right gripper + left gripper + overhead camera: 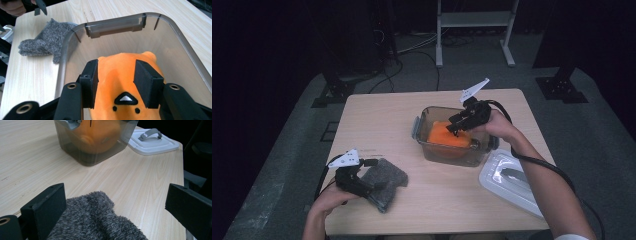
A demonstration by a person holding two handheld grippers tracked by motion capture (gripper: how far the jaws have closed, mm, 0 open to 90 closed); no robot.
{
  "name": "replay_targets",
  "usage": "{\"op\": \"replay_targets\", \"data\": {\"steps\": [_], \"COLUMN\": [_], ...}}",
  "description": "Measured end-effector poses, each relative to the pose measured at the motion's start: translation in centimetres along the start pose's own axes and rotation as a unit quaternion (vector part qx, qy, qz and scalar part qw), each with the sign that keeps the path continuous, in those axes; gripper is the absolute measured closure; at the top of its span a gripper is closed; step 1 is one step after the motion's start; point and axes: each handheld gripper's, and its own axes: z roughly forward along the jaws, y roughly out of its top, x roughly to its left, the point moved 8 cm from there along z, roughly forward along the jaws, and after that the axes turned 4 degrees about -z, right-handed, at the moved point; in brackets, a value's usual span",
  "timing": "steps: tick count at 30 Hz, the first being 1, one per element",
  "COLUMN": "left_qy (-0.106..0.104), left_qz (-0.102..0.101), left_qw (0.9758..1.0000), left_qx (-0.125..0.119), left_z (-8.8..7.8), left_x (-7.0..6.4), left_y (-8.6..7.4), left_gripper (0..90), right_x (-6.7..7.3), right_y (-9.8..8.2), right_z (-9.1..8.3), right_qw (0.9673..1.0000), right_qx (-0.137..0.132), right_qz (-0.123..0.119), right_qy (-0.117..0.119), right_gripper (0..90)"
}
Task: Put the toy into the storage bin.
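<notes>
Ease the right gripper (116, 82), jaws part-open astride the orange plush toy (125, 75), straight up toward twelve o'clock, clear of the container's (180, 37) rim.

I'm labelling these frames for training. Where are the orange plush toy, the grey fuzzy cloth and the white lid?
orange plush toy (125, 72): right gripper view, its top.
grey fuzzy cloth (97, 220): left gripper view, its middle.
white lid (507, 182): high view, its flat top.

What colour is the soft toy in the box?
Orange plush toy with black markings; clearest in the right gripper view.
</notes>
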Motion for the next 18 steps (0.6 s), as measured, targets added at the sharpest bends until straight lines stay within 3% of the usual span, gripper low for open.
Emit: {"op": "replay_targets", "data": {"steps": [18], "left_qy": [-0.001], "left_qz": [0.000], "left_qw": [1.0000], "left_qx": [0.005], "left_z": [0.3], "left_x": [-0.1], "left_y": [-0.1], "left_gripper": [2.4], "right_x": [1.1], "right_y": [-1.6], "right_z": [-4.2], "right_qw": [0.9989], "right_qx": [-0.043], "right_qz": [0.010], "right_qy": [-0.015], "right_gripper": [48.5]}}
